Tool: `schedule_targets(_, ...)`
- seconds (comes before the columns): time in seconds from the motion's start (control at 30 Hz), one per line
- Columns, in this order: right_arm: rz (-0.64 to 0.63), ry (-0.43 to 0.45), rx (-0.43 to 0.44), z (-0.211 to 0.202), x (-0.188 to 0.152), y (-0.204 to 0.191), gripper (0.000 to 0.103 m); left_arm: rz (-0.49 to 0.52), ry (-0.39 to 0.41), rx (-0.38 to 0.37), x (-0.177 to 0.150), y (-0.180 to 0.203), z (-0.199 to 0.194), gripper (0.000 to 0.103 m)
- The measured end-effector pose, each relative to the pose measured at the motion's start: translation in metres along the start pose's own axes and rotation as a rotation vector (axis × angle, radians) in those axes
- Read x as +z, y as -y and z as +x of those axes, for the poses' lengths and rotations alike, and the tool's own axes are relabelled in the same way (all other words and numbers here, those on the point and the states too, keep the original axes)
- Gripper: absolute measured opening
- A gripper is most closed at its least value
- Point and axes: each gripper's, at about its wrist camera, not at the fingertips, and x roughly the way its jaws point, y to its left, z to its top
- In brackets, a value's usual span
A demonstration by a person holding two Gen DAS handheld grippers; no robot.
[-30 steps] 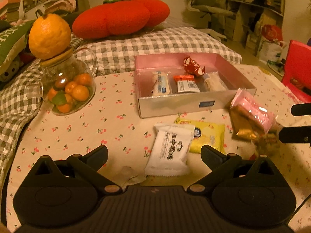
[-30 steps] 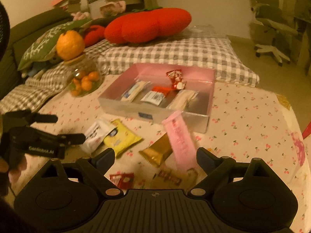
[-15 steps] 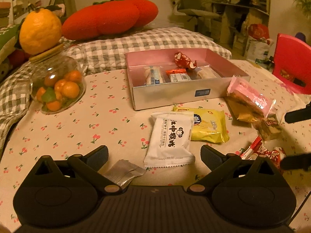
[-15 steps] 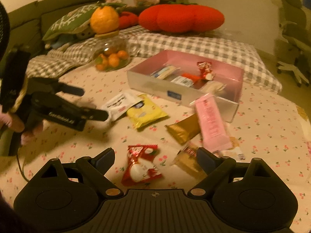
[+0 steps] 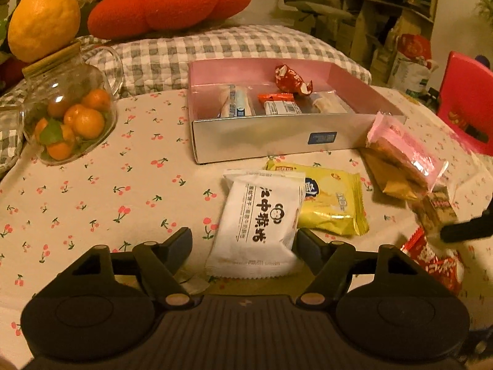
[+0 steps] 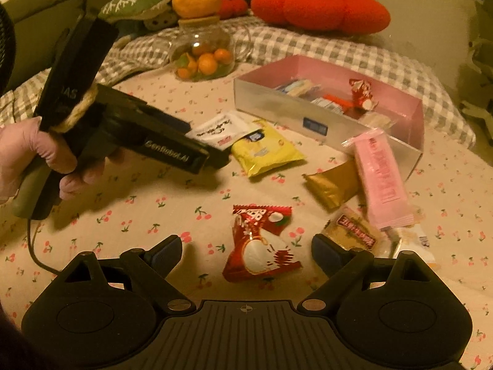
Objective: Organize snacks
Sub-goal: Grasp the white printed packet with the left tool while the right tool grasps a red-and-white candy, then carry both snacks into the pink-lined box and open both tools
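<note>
Left claw [image 5: 243,243] closing round white packet [image 5: 262,222], contact unclear.

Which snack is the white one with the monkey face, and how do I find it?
Start at the pink box on the cherry tablecloth. Just in front of it lie two packets, one partly on the other. The white packet lies on top of the yellow packet; it alone has black writing and a small monkey face.

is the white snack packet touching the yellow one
Touching: in the left wrist view the white packet lies over the left edge of the yellow packet.
</note>
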Motion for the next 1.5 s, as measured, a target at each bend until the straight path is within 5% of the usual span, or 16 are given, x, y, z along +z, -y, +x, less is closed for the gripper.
schedule_targets(0.2, 0.000, -0.022, -0.003, 0.006, 0.002, -0.002, 0.090, -0.011, -0.001, -0.012, 0.001, 0.002, -0.001, 0.054)
schedule_targets(0.4, -0.014, -0.023, -0.014, 0.007, 0.002, -0.003, 0.086, -0.007, -0.008, -0.016, 0.002, 0.004, -0.003, 0.051)
schedule_targets(0.83, 0.003, -0.022, -0.040, 0.009, 0.006, 0.003, 0.045, -0.057, -0.027, -0.007, 0.006, 0.002, -0.007, 0.047)
schedule_targets(1.5, 0.010, -0.004, -0.015, 0.003, 0.010, 0.000, 0.042, -0.102, -0.029, -0.021, 0.013, 0.003, -0.018, 0.045)
